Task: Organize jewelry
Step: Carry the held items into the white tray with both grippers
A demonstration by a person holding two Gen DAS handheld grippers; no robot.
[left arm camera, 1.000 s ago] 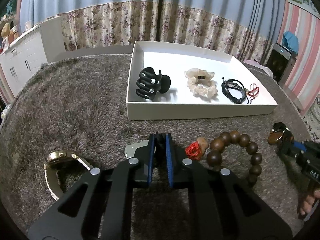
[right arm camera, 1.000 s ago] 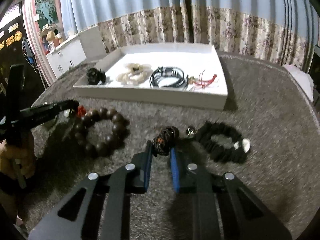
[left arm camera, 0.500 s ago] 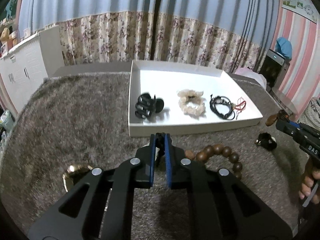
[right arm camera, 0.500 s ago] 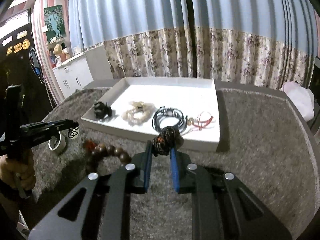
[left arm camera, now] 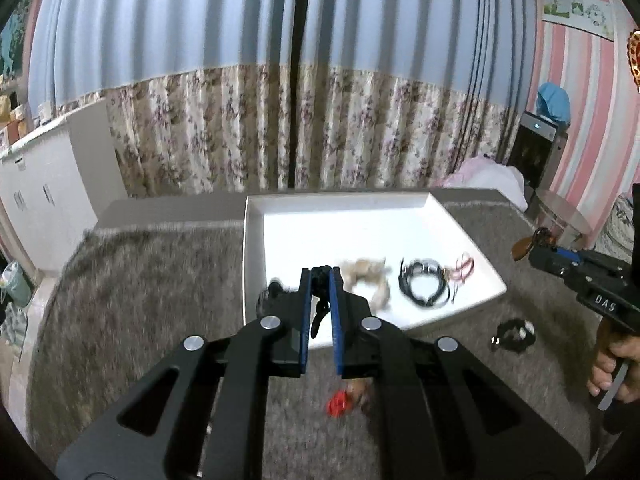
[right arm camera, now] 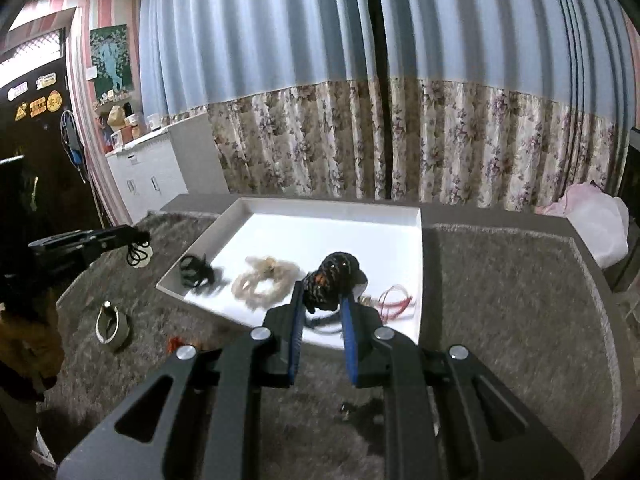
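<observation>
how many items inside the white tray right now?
4 lying in the tray, in a row near the front: black claw clip, cream scrunchie, black cord bracelet, red string bracelet. The grippers may hide more.

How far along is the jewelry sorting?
Done: hair claw, cream scrunchie, black cord bracelet and red string lie in the white tray. In hand: left gripper pinches a black cord, right gripper a dark beaded piece. Left on the rug: watch, black scrunchie, red-tasselled piece.
</observation>
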